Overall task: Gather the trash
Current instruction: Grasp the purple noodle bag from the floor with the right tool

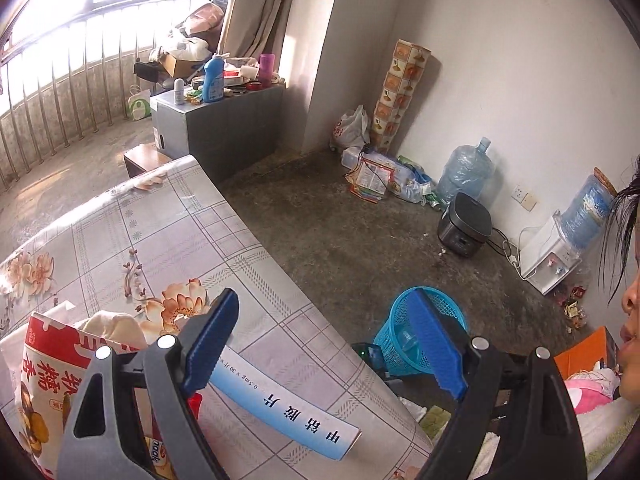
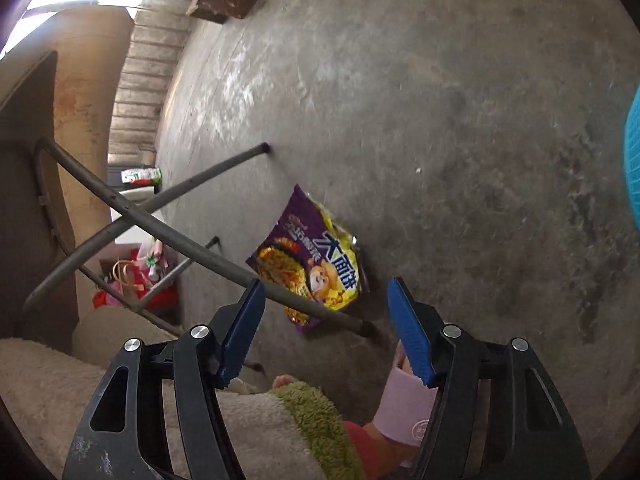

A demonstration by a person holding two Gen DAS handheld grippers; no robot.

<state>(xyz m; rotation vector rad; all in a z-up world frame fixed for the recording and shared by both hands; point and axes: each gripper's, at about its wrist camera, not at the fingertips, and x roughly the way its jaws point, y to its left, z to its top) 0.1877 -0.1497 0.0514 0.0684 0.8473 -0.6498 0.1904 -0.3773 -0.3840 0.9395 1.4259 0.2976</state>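
Bare concrete floor (image 2: 440, 100) ahead: I see the purple-and-yellow plastic noodle wrapper (image 2: 308, 256) lying beyond my right gripper (image 2: 326, 300), jaws released. Left gripper (image 1: 326, 316) released; blue mesh basket (image 1: 404, 340) awaits.

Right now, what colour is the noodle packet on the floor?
Purple and yellow; the right wrist view shows it best.

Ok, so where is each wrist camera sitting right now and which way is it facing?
Left wrist: above the floral-cloth table, looking across it at the blue-and-white medicine box and blue mesh plastic basket; open left gripper and the person's face show.
Right wrist: pointing down at the concrete floor, at the purple-yellow noodle packet; open right gripper shows.
Shared: the basket.
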